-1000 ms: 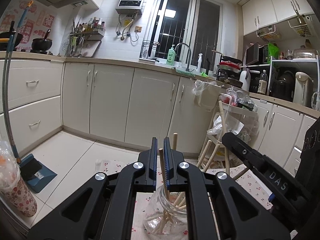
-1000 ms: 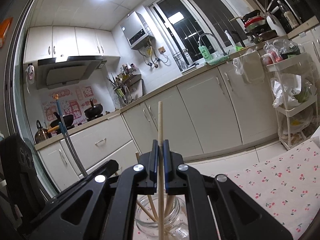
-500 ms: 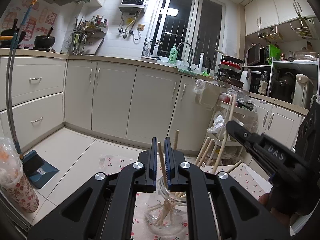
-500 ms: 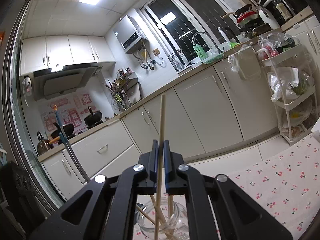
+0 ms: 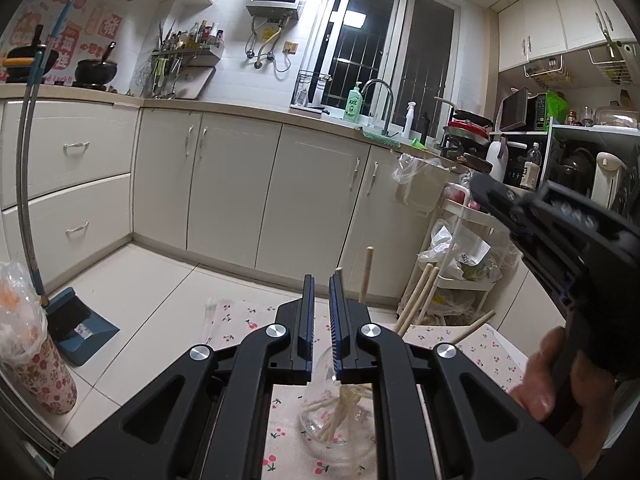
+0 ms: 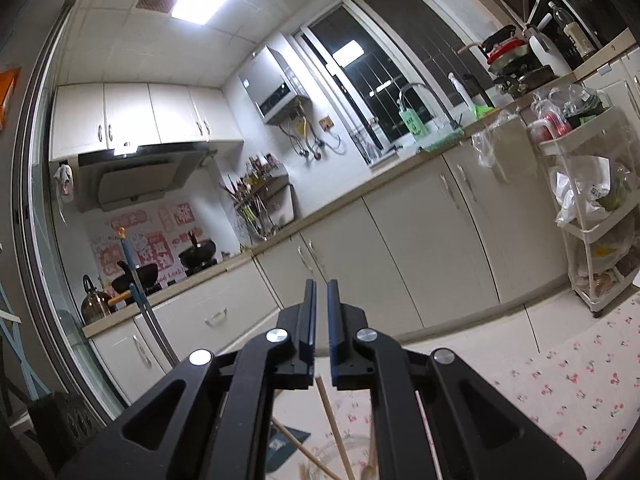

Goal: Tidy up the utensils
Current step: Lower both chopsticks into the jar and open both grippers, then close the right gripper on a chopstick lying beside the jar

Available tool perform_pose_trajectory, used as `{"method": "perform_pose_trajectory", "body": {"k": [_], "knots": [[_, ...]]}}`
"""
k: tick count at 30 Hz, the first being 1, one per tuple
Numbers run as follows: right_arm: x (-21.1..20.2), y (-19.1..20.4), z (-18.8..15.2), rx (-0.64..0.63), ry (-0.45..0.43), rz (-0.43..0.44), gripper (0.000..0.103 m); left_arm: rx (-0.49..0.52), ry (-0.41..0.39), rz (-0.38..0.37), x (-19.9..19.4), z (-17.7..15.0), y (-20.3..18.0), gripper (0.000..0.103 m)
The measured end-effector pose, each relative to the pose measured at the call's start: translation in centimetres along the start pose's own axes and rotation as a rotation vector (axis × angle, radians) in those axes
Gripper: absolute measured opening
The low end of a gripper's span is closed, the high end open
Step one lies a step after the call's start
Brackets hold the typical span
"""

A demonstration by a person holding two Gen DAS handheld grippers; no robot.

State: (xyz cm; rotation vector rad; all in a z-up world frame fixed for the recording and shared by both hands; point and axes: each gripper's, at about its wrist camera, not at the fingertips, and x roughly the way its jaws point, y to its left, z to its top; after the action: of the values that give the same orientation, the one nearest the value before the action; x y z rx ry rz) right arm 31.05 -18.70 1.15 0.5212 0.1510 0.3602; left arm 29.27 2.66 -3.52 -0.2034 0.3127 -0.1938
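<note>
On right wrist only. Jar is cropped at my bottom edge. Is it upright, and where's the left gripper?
Observer: Upright. The jar stands on the cherry-print cloth, directly under the left gripper.
Operator: Left holding a stick?
Observer: No. Its jaws are apart with nothing between them; the chopsticks stand in the jar, fanned out to the right.
Operator: Where does my right gripper sit relative to the jar?
Observer: In the left wrist view the right gripper is above and to the right of the jar, blurred, with a hand on its handle.
</note>
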Motion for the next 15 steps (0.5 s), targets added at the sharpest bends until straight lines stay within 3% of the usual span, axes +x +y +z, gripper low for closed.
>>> {"method": "perform_pose_trajectory", "body": {"k": [2, 3, 4, 10, 12, 14, 15], "knots": [[-1.1, -0.1, -0.7, -0.018, 0.066, -0.019, 0.018, -0.016, 0.009, 0.007, -0.1, -0.2, 0.8, 0.007], [-2.0, -0.2, -1.5, -0.02, 0.097, -0.034, 0.042, -0.027, 0.016, 0.009, -0.1, -0.2, 1.2, 0.007], [-2.7, -0.3, -2.4, -0.028, 0.146, -0.066, 0.053, -0.051, 0.033, 0.015, 0.0, -0.5, 2.0, 0.007], [-3.0, 0.6, -9.2, -0.119, 0.543, -0.089, 0.052, -0.126, 0.039, 0.065, -1.0, -0.5, 5.0, 0.01], [-1.6, 1.3, -11.3, -0.155, 0.667, -0.088, 0.041, -0.127, 0.03, 0.075, -1.5, -0.2, 5.3, 0.011], [-0.1, 2.0, -13.1, -0.178, 0.739, -0.084, 0.039, -0.122, 0.025, 0.076, -2.0, 0.1, 5.3, 0.012], [0.8, 2.1, -13.8, -0.183, 0.782, -0.082, 0.03, -0.121, 0.022, 0.075, -2.3, 0.2, 5.2, 0.012]]}}
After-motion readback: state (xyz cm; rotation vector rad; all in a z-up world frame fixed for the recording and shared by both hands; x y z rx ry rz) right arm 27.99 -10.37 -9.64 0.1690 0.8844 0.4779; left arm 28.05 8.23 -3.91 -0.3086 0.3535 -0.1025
